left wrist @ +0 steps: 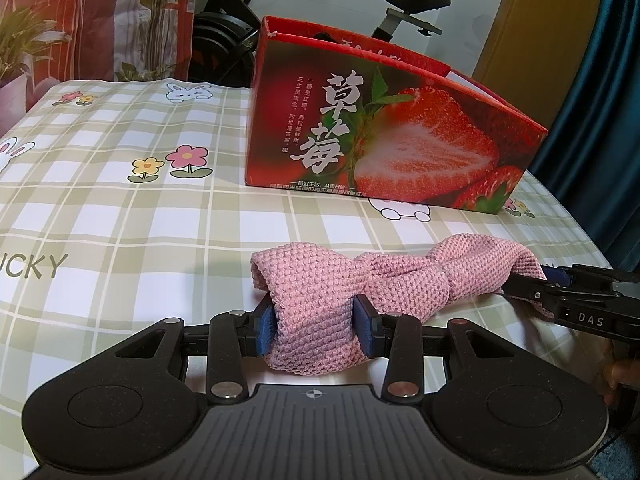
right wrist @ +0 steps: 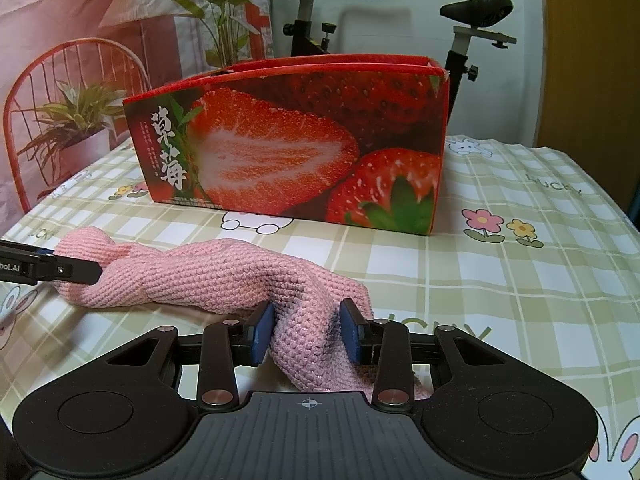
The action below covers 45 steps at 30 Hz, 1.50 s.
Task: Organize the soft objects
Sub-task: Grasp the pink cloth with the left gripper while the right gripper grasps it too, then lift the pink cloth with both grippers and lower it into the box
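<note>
Since pink knit is floppy and light, ends are pinched: left gripper, right gripper both clamped on it.

The red strawberry box carries big white Chinese characters "草莓" on its front, with columns of smaller Chinese print beside them and a line along the bottom edge too fine to read. The checked cloth over the surface has "LUCKY" printed on it in grey, whole in one spot and cut off in others. The right tongs show "DAS" on their black body, and the left tongs show "bot.AI", its start cut off at the edge.
</note>
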Each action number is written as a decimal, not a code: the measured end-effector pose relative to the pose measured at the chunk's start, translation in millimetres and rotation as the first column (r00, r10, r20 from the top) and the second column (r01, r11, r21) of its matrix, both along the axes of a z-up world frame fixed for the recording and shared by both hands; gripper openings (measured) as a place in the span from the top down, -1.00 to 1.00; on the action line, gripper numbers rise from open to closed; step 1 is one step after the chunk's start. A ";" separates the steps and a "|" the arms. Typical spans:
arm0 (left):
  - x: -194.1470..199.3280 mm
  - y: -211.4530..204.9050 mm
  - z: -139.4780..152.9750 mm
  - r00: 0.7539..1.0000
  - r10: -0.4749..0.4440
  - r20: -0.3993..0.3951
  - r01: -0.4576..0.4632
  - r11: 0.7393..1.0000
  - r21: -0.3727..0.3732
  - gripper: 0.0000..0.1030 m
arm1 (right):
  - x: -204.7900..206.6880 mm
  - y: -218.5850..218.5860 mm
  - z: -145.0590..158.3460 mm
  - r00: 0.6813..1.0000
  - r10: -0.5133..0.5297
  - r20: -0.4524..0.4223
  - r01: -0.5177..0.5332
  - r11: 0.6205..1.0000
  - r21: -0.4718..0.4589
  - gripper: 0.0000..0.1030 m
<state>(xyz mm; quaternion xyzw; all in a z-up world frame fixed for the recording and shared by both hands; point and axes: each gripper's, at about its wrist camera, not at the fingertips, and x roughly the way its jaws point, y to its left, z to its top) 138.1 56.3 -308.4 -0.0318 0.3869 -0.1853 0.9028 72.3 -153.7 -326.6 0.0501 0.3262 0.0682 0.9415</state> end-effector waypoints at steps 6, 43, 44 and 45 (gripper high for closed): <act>-0.3 0.2 0.0 1.000 0.001 0.004 -0.001 1.000 -0.004 0.17 | -0.1 0.5 -0.3 1.000 0.014 0.002 -0.014 1.000 0.010 0.52; 4.2 -8.1 80.4 0.989 -0.016 0.145 0.023 0.999 -0.045 0.61 | -17.2 5.6 90.6 0.978 0.050 0.203 -0.068 0.994 0.083 0.83; 7.7 -8.7 88.1 0.987 -0.015 0.163 0.024 0.998 -0.055 0.61 | -15.0 3.9 98.0 0.974 0.045 0.221 -0.065 0.994 0.084 0.84; 12.2 -9.2 96.8 0.983 -0.012 0.183 0.025 0.998 -0.065 0.61 | -12.2 1.1 105.6 0.970 0.040 0.239 -0.062 0.995 0.084 0.84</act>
